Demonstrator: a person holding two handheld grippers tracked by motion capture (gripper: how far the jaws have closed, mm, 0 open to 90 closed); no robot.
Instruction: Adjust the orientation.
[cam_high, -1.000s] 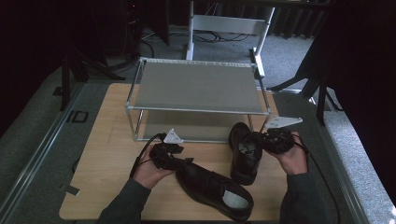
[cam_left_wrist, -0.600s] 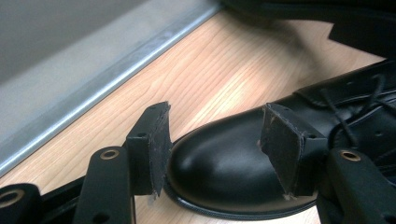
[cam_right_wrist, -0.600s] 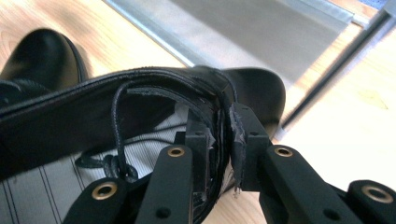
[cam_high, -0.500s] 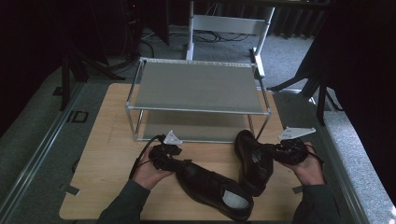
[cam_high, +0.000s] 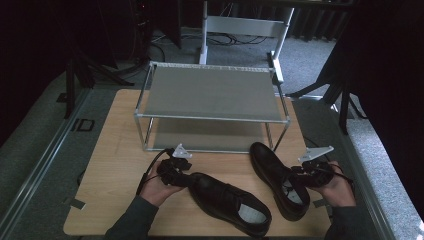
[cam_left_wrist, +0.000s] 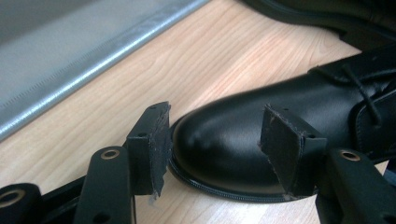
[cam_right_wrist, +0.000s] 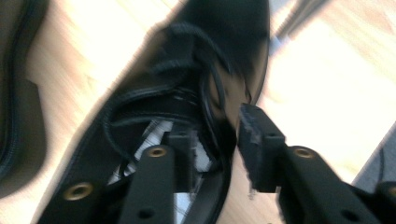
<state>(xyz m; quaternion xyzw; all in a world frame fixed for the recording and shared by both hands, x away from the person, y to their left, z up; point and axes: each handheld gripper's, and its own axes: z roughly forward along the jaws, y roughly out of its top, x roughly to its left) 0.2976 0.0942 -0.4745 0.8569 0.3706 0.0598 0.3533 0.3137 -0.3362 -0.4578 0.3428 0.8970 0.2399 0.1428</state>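
Dark grey sleeves; each black tool (cam_high: 186, 176) has 2 brass-eyeleted jaws.

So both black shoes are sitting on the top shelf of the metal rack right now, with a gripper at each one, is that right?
Not quite: both black shoes sit on the wooden table in front of the metal rack, as the high view shows. A gripper is at each.

Both black dress shoes look like smooth leather; the left shoe (cam_left_wrist: 224, 149) has a glossy toe cap that catches the light, and the right shoe (cam_high: 278, 180) shows a pale lining. The counter (cam_high: 120, 165) is light wood-grain laminate, matt. The shoe rack (cam_high: 212, 92) is silvery metal tubing with dull grey shelves. Gripper pads (cam_left_wrist: 158, 140) look rough, frayed and matt black.
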